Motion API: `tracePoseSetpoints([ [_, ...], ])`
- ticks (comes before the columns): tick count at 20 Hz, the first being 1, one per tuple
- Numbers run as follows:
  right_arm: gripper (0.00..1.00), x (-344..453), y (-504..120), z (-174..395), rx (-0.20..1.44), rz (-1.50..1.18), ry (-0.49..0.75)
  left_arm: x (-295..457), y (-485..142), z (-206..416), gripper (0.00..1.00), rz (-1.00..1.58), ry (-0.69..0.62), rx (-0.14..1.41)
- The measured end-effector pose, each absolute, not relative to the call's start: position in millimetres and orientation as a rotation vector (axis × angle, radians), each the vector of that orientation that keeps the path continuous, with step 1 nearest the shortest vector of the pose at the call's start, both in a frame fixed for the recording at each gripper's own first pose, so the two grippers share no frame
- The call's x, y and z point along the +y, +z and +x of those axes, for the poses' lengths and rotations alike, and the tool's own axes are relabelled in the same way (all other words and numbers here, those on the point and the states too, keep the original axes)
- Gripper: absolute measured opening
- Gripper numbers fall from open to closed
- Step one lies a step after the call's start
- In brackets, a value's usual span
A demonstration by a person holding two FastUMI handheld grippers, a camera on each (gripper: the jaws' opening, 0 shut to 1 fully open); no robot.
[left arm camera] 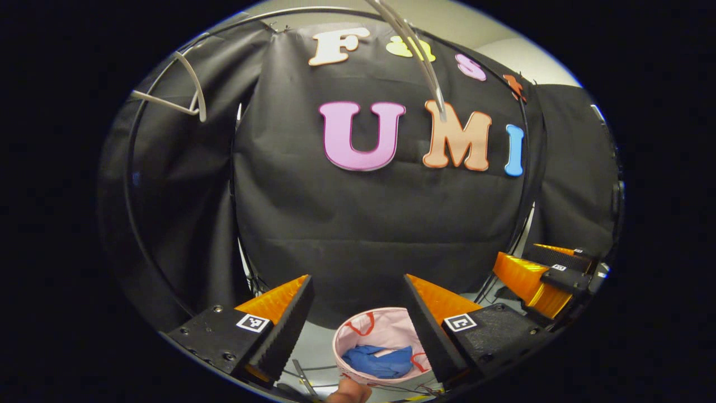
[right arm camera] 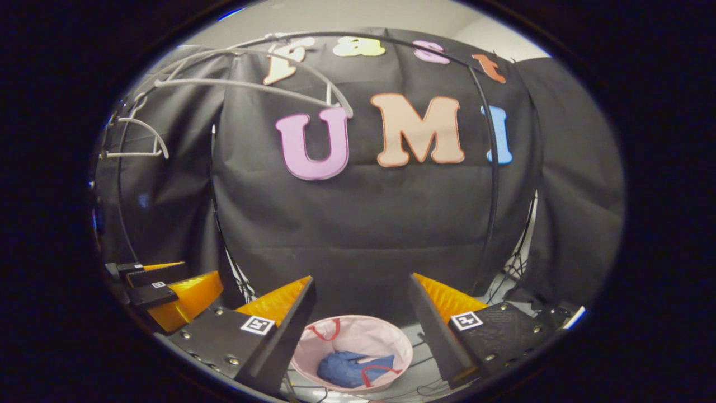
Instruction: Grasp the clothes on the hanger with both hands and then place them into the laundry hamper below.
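Observation:
A blue garment (left arm camera: 377,361) (right arm camera: 349,368) lies crumpled inside the pink laundry hamper (left arm camera: 391,327) (right arm camera: 358,333) on the floor below. My left gripper (left arm camera: 358,319) hangs open above the hamper with nothing between its fingers. My right gripper (right arm camera: 361,319) is open too, also high over the hamper and holding nothing. The right gripper (left arm camera: 545,274) shows at the right edge of the left gripper view; the left gripper (right arm camera: 168,288) shows at the left of the right gripper view. Bare white hangers (left arm camera: 179,92) (right arm camera: 251,78) hang from the curved rail above.
A black curved rail (right arm camera: 492,168) frames the booth's cloth wall. A second bare hanger (right arm camera: 137,140) hangs far left. Cables (left arm camera: 313,378) run over the floor around the hamper. A fingertip (left arm camera: 349,392) shows at the bottom edge of the left gripper view.

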State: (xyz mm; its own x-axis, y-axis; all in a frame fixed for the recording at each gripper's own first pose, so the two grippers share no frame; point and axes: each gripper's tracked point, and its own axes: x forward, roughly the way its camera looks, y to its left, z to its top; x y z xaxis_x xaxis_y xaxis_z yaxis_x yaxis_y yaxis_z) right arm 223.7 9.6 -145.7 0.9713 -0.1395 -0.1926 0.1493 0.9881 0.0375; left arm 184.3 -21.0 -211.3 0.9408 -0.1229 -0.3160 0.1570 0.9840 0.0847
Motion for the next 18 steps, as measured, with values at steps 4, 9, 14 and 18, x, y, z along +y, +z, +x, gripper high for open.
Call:
tracePoseSetpoints([
  [4,1.0,-1,-99,201,0.102,0.076,-0.153,-15,-148,179,0.96,0.103,-0.117,0.197],
  [9,1.0,-6,-45,179,-0.018,0.148,-0.101,-2,-110,161,0.94,0.06,-0.097,0.144],
  [14,0.98,-24,-9,157,-0.085,0.137,-0.118,13,-77,143,0.96,0.081,-0.058,0.107],
  [18,1.0,-30,14,136,-0.128,0.126,-0.12,11,-60,132,0.94,0.127,-0.047,0.076],
])
